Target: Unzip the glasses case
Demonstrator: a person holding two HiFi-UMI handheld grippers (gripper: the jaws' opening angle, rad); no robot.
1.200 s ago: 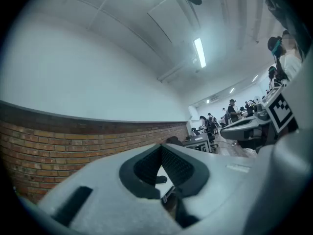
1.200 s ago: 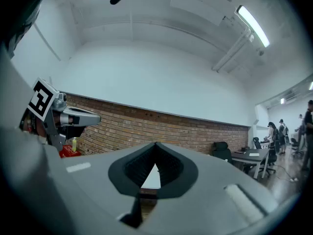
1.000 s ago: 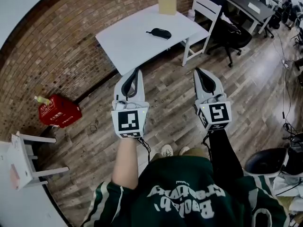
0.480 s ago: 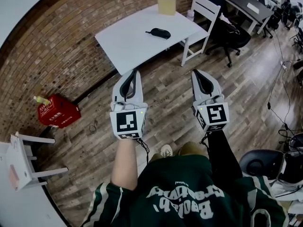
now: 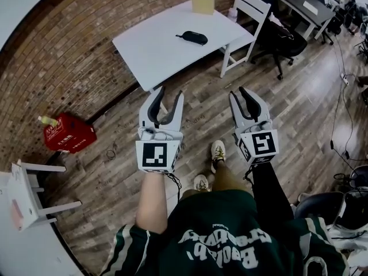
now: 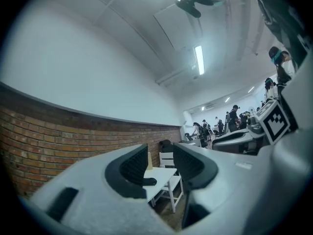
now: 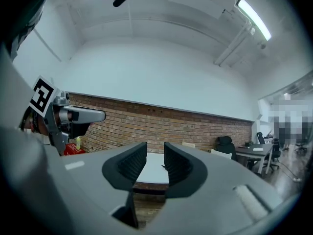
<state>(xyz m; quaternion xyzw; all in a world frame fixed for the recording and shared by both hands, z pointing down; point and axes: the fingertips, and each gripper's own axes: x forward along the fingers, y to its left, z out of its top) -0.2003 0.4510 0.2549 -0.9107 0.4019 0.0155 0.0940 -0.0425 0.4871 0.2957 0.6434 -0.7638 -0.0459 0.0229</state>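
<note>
Now, the glasses case (image 5: 192, 37) is lying on the white tabletop (image 5: 149, 50), well ahead of the left gripper (image 5: 167, 98) and right gripper (image 5: 240, 96). Both are empty, jaws just opening apart. Best plan: one steadying the case, the other pinching the zipper pull.

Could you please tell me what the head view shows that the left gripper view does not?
Only the head view: the red box on the floor and the person's shoes. Only the left gripper view: the ceiling light and people standing far off. Both: the white table, the glasses case on it and the white chair.
</note>
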